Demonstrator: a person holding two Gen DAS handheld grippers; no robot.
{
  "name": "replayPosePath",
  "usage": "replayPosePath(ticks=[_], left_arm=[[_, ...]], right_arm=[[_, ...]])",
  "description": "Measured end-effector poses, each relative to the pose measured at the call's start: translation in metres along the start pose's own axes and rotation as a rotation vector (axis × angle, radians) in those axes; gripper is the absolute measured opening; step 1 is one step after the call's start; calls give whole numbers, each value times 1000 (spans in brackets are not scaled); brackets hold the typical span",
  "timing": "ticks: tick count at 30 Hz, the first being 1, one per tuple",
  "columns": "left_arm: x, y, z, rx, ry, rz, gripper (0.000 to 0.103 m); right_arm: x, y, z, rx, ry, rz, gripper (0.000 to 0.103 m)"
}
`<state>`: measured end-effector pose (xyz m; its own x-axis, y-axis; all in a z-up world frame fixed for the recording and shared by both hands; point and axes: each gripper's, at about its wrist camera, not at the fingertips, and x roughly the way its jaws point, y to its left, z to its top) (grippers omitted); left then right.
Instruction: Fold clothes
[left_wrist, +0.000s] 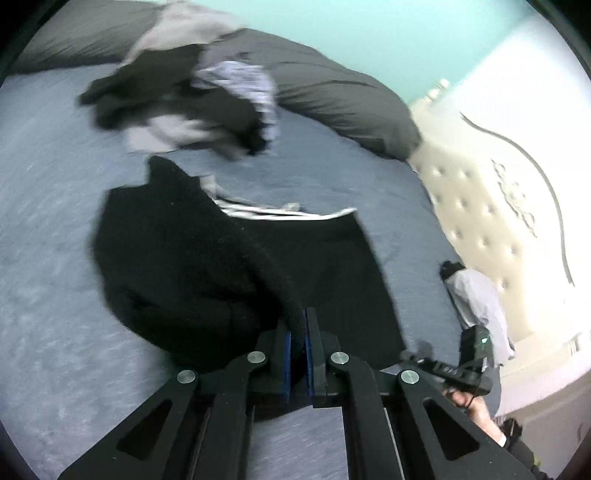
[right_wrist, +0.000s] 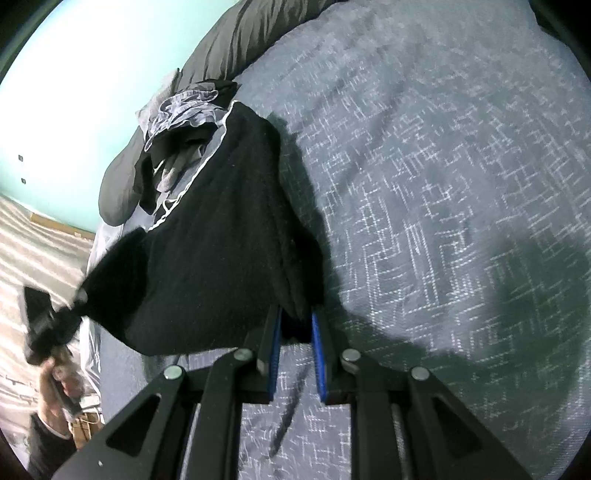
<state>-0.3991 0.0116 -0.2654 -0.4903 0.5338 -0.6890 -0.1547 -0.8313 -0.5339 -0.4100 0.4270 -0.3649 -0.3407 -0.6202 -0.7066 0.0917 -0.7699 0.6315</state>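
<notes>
A black garment (left_wrist: 184, 258) with white trim lies partly lifted over the blue-grey bedcover (left_wrist: 55, 221). My left gripper (left_wrist: 299, 325) is shut on one edge of it, with fabric bunched between the blue pads. In the right wrist view the same black garment (right_wrist: 221, 240) hangs stretched from my right gripper (right_wrist: 297, 325), which is shut on a fold of it. The left gripper (right_wrist: 74, 299) shows at the far left, pinching the other corner. The right gripper (left_wrist: 421, 354) appears at lower right in the left wrist view, held by a hand.
A loose pile of dark and pale clothes (left_wrist: 184, 99) lies further up the bed against a dark grey duvet (left_wrist: 332, 92). A light grey garment (left_wrist: 476, 299) lies near the cream tufted headboard (left_wrist: 480, 206). Striped floor (right_wrist: 29, 236) runs beside the bed.
</notes>
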Motion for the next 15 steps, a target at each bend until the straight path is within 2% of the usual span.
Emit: replayPosePath(ticks=[7, 11, 13, 14, 15], left_arm=[[55, -84, 16, 110, 52, -60, 5], [93, -86, -4, 104, 126, -52, 7], [98, -84, -8, 87, 138, -51, 8], [97, -85, -10, 83, 137, -57, 13], [94, -85, -11, 83, 135, -62, 18]], right_arm=[[-23, 6, 4, -47, -63, -38, 16], [-33, 18, 9, -59, -99, 25, 16], [-30, 26, 10, -64, -90, 48, 22], [-27, 31, 10, -67, -82, 62, 28], [-22, 37, 10, -73, -69, 81, 30]])
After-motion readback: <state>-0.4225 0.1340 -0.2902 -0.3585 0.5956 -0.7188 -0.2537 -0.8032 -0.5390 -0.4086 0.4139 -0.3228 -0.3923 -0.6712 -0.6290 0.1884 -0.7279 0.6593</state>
